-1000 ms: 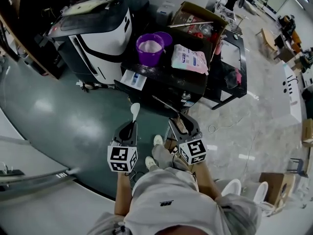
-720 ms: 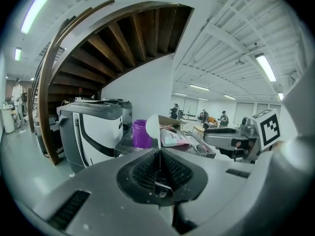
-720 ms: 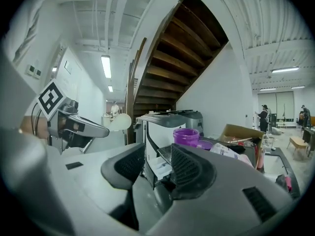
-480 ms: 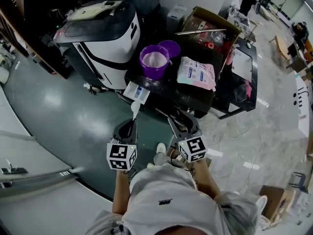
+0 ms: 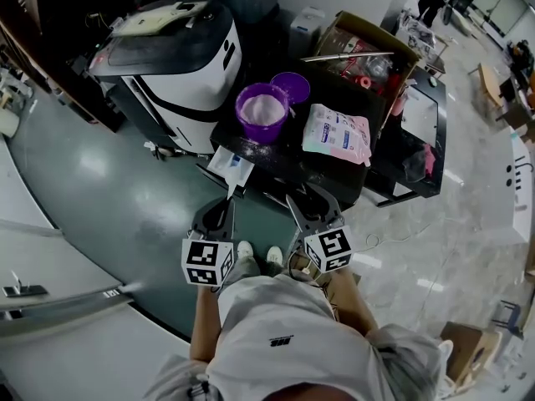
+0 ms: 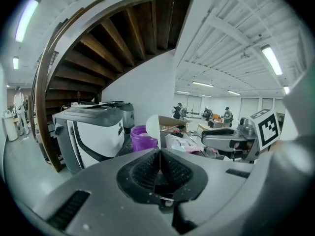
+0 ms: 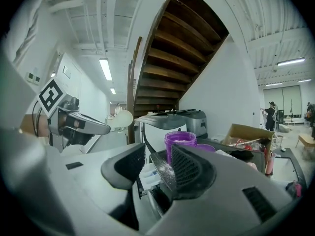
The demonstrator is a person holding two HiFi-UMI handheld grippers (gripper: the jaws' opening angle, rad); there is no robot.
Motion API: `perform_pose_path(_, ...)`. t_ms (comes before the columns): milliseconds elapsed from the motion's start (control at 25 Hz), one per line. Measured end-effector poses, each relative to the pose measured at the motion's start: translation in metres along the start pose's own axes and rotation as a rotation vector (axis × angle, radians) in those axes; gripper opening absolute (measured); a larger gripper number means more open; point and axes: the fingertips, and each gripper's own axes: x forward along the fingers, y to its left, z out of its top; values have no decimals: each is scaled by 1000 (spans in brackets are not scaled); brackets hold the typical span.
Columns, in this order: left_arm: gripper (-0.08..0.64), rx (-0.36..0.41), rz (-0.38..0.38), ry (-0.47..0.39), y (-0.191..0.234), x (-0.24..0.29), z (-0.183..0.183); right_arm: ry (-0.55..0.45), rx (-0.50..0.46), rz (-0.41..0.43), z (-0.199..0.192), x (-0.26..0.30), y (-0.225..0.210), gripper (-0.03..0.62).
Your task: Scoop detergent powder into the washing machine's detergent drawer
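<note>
White plastic spoon [image 6: 153,127] is pinched edge-on in the left gripper [image 6: 160,154], jaws squeezed right down on the thin handle and the bowl sticking up past the tips. Can't really tell from any view if there's powder in the bowl.

The detergent drawer [image 5: 228,164] is pulled out of the front of the dark washing machine [image 5: 292,161], white with a bit of blue inside. From the head view the spoon end of the left gripper [image 5: 221,210] sits just short of the drawer, nearly at its front edge.

Right gripper [image 5: 311,203] hangs off to the right of the drawer, near the machine's front. Its jaws are spread wide with nothing between them; its own view just looks through the gap at the drawer [image 7: 147,173] and the powder-dusted edge of the machine top.

Behind the drawer, up on the machine top, stands the purple tub [image 5: 262,111], lid off and full of white powder. The purple lid [image 5: 292,85] lies just behind it. Right of the tub there's a white and pink detergent bag [image 5: 337,134] lying flat. Further back from the drawer is an open cardboard box [image 5: 361,42], and to the drawer's left a big white and black appliance [image 5: 171,57] on the green floor [image 5: 109,190].
</note>
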Motion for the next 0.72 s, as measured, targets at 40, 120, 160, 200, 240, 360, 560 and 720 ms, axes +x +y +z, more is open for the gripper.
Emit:
perform_pose_path(40, 15, 0, -1, 2, 2, 3, 1, 4, 1, 0, 0, 3, -2, 166)
perform_pose_path(120, 15, 0, -5, 5, 6, 11, 3, 9, 3, -3, 1, 10, -6, 166)
perform_pose_path(160, 15, -1, -9, 6, 9, 14, 4, 11, 3, -6, 2, 13, -8, 166)
perform_pose_path(200, 15, -1, -13, 7, 11, 18, 5, 14, 3, -10, 2, 17, -10, 166)
perform_pose_path(240, 16, 0, -19, 8, 14, 22, 6, 16, 4, -15, 2, 21, -11, 166)
perform_pose_path(360, 16, 2, -41, 9, 25, 36, 10, 25, 6, -35, 4, 34, -16, 166)
perform_pose_path(560, 15, 11, -89, 17, 50, 62, 16, 45, 5, -73, 9, 63, -22, 166)
perform_pose_path(720, 17, 20, -138, 25, 69, 84, 22, 56, 7, -114, 13, 86, -27, 164)
